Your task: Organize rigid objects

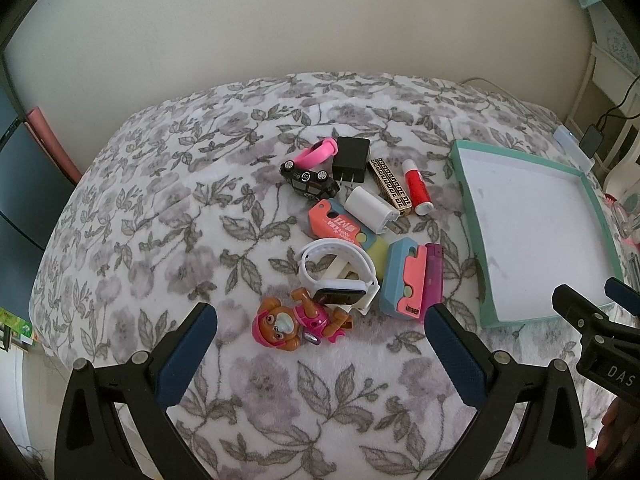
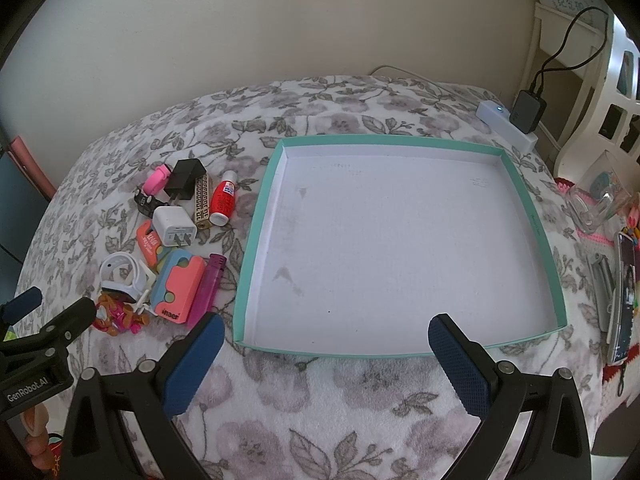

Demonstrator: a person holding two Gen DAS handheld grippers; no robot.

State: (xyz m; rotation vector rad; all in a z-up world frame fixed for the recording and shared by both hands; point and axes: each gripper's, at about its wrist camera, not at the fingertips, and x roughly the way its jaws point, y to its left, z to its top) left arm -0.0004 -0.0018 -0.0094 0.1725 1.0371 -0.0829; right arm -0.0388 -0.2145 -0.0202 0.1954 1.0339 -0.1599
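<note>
Floral bedspread point(image 1: 160, 208) carried a toy pile point(image 1: 348, 236) beside the empty tray point(image 2: 532, 216). Left gripper point(image 1: 320, 344) and right gripper point(image 2: 326, 344) hung spread, holding nothing. Toys looked light and stiff; pinch across flat sides.

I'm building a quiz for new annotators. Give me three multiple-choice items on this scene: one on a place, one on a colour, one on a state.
1. Where does the toy pile lie relative to the tray?
A. inside it
B. to its left on the blanket
C. behind it

2. What colour is the tray's rim?
A. teal
B. red
C. black

3. How stand the left gripper and right gripper?
A. both open
B. both shut on toys
C. only the left shut

Key: 1 B, the pile sits on the blanket left of the tray; 2 A, the rim shows teal around a white floor; 3 A, each pair of fingers is spread with nothing between.
</note>
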